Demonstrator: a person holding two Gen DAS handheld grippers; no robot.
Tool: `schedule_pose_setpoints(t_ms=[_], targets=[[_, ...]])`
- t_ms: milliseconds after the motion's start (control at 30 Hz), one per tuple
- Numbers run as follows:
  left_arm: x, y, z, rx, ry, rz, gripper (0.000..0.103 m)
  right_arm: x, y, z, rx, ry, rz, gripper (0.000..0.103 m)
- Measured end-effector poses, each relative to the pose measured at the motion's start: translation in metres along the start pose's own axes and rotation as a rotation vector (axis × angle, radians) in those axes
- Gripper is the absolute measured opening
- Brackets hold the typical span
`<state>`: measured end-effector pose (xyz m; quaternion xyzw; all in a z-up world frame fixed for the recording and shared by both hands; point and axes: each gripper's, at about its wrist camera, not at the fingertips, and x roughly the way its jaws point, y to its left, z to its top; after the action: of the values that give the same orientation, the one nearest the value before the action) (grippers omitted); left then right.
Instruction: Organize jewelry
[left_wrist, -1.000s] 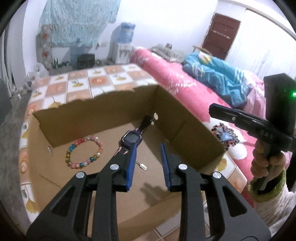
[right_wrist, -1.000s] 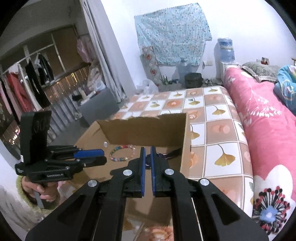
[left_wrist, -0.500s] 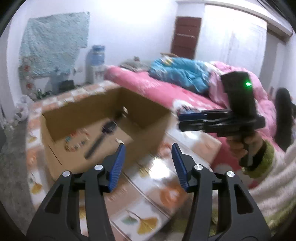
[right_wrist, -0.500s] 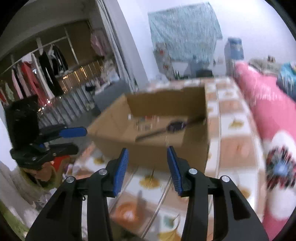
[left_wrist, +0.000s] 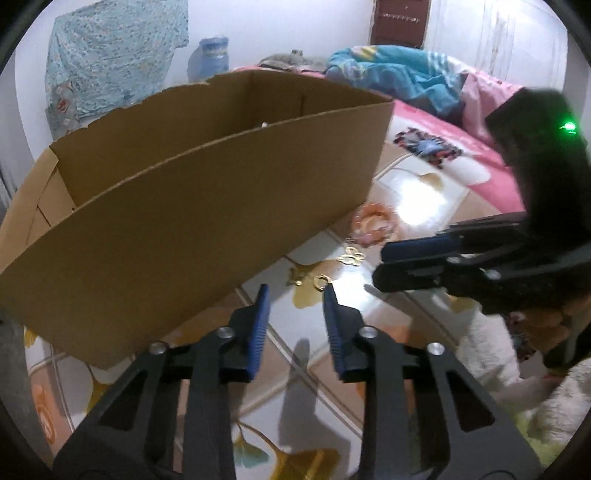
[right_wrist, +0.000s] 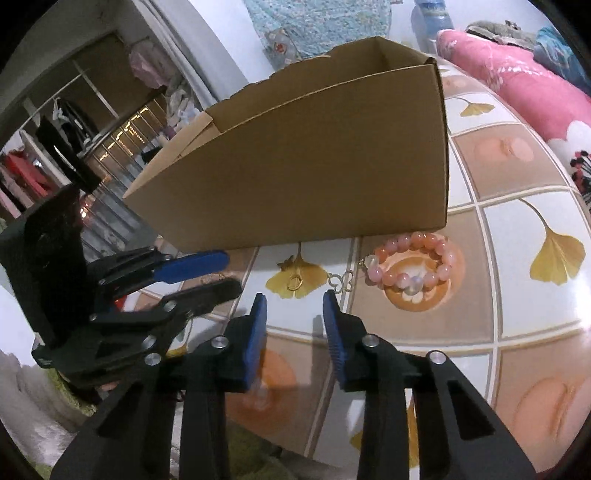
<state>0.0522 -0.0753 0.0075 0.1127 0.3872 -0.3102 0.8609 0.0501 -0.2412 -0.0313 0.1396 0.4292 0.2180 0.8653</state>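
A brown cardboard box stands on the tiled table; it also shows in the right wrist view. Its inside is hidden from here. A pink bead bracelet lies on the table by the box's near corner, also in the left wrist view. A small gold ring and a gold clasp piece lie beside it; the left wrist view shows the ring and clasp. My left gripper is open and empty, low over the ring. My right gripper is open and empty, just short of the ring.
The table has a ginkgo-leaf tile pattern. A pink bed with a blue blanket lies to the right. A clothes rack stands to the left. Each gripper shows in the other's view, the right one and the left one.
Both grippers have pulled back out of the box and dropped low to the table in front of it. The right gripper has opened. The box's contents are no longer visible.
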Motion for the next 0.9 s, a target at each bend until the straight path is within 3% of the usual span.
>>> schedule_pose_setpoints(t_ms=[67,400,700,900], targets=[[0.006,0.002,0.002,0.012,0.005,0.015,0.021,0.003,0.003,-0.001,-0.017,0.003,-0.007,0.029],[0.034,-0.008,0.01,0.089,0.047,0.029,0.017,0.013,0.001,0.0,-0.04,0.012,-0.006,0.029],[0.042,-0.012,0.014,0.103,0.048,0.023,0.006,0.008,0.006,-0.005,-0.062,-0.006,-0.008,0.029],[0.042,-0.014,0.014,0.101,0.046,0.031,0.006,-0.001,0.005,-0.012,-0.064,-0.021,-0.012,0.029]])
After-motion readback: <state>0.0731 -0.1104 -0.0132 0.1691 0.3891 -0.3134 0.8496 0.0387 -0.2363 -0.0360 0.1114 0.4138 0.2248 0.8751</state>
